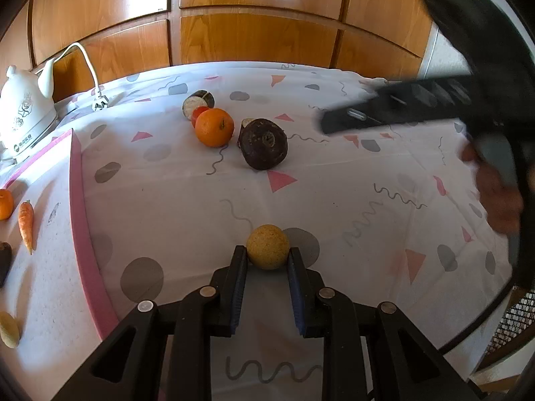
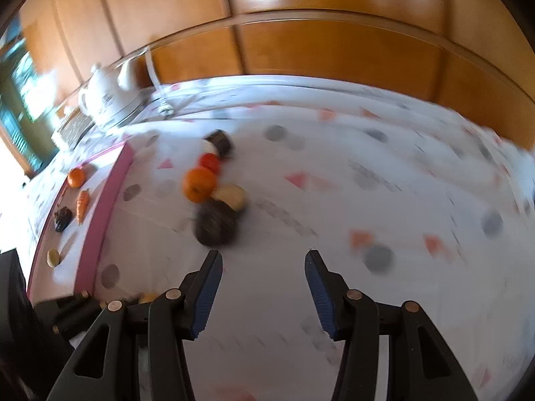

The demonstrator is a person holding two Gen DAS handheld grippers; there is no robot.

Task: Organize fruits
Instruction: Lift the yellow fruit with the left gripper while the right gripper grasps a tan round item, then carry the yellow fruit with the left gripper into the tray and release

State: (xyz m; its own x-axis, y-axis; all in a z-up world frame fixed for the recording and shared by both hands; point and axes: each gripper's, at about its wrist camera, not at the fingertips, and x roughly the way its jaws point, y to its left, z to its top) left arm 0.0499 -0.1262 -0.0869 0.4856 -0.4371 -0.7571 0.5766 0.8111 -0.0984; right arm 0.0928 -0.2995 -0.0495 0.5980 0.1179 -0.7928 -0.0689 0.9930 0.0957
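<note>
my left claw [image 1: 268, 256] is pinching a small yellow speckled fruit [image 1: 268, 246] right at the fingertips, low over the patterned tablecloth [image 1: 187, 207], and only the very ends of the pads seem to have it. my right claw [image 2: 263, 262] is spread with nothing between its fingers; the right wrist view is smeared, so i can't read fine detail there. to my left, just beside the held fruit, runs the pink-edged tray [image 1: 87, 250], already carrying a carrot [image 1: 26, 224], a small orange [image 1: 5, 204], a dark piece [image 1: 4, 260] and a pale one [image 1: 8, 329]. farther out on the cloth sit the loose ones: a big dark round fruit [image 1: 264, 143], a large orange [image 1: 214, 127] with a red fruit [image 1: 199, 113] tucked touching behind it, and a cut dark-skinned piece [image 1: 198, 99] beyond. a white kettle [image 1: 23, 113] stands at the far left by the wooden cabinets [image 1: 254, 33]. my worry is the grip: a round ball caught so near the tips could squirt out forward if i tilt or swing fast, then roll off across the cloth. carrying it over the tray's raised pink rim too low could knock it free, and setting it down carelessly might bump the carrot.
</note>
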